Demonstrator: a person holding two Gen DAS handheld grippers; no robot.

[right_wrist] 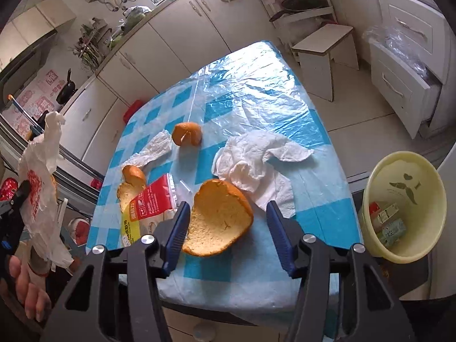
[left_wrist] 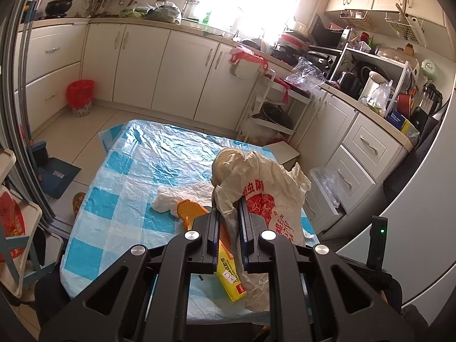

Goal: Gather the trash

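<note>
Left hand-held gripper (left_wrist: 228, 213): jaws nearly together, clamped on a fold of a cream plastic bag (left_wrist: 265, 196) with red print. The bag hangs off the pads and stands up above the bench (left_wrist: 119, 176), which is covered in blue-and-white checked plastic sheet. In the right wrist view the same bag shows at far left, held clear of the bench edge, with part of a person's hand (right_wrist: 25, 293) below it.

Right hand-held gripper (right_wrist: 228, 213): jaws about half apart, no earlier frame to compare. A large orange peel (right_wrist: 219, 222), pith side up, lies on the bench between the blue pads (right_wrist: 178, 228). The left pad looks at or very near the peel's edge; the right pad stands clear of it. No squeeze visible, so it is not gripped.

Other trash on the bench:
- crumpled white paper towel (right_wrist: 256, 162), just beyond the large peel, touching or overlapping its far edge
- round orange peel piece (right_wrist: 186, 134) further back, near mid-bench
- smaller white tissue (right_wrist: 151, 151) beside it
- two smaller peel pieces (right_wrist: 131, 182) at the left side
- red-and-yellow packet (right_wrist: 148, 208) touching those peels, just left of the gripper

A pale yellow bin (right_wrist: 404, 205) stands off the bench's right edge, with a few small cartons inside. In the left wrist view the packet and a peel sit under the left gripper's fingers.
</note>
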